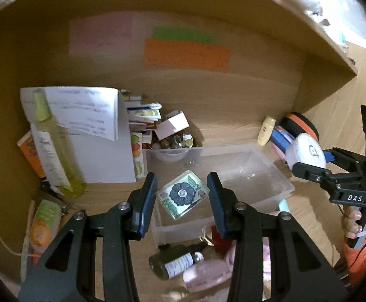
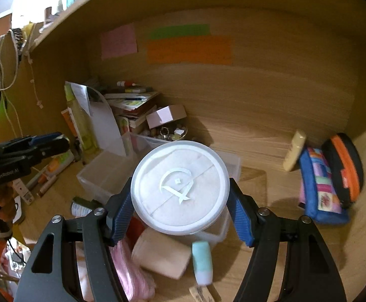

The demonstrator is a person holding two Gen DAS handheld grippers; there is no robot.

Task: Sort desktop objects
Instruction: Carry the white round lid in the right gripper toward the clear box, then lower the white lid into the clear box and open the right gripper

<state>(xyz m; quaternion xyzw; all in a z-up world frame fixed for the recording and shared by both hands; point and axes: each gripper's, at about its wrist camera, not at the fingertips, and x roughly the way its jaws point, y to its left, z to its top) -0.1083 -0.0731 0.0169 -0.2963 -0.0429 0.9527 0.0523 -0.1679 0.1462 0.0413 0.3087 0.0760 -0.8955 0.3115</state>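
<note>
Overhead, a wooden shelf closed in the desk nook, and its back wall carried pink, green and orange paper notes (image 1: 186,54). Open room on the counter (image 2: 263,148) lay mostly at the far right, between the clear plastic bin (image 1: 263,176) and the patchwork pouch (image 2: 318,183) beside the black-and-orange case (image 2: 343,168). On the left, a tall yellow-green bottle (image 1: 54,148) and a white file holder (image 1: 102,156) crowded the wall, with books and a small white box (image 1: 174,123) behind the bin.

The left hand-held gripper (image 1: 181,196) hung over the bin's near end with its blue pads apart; a square glass tile with a blue flower (image 1: 183,194) sat between them, and I could not tell whether either pad touched it. The right hand-held gripper (image 2: 180,196) came in from the right, level and a little higher, clamped on the round white jar (image 2: 180,187) at both sides, above the bin's right half. Near the bin's front edge lay a dark dropper bottle (image 1: 175,260) and a pink bottle (image 1: 208,274).
</note>
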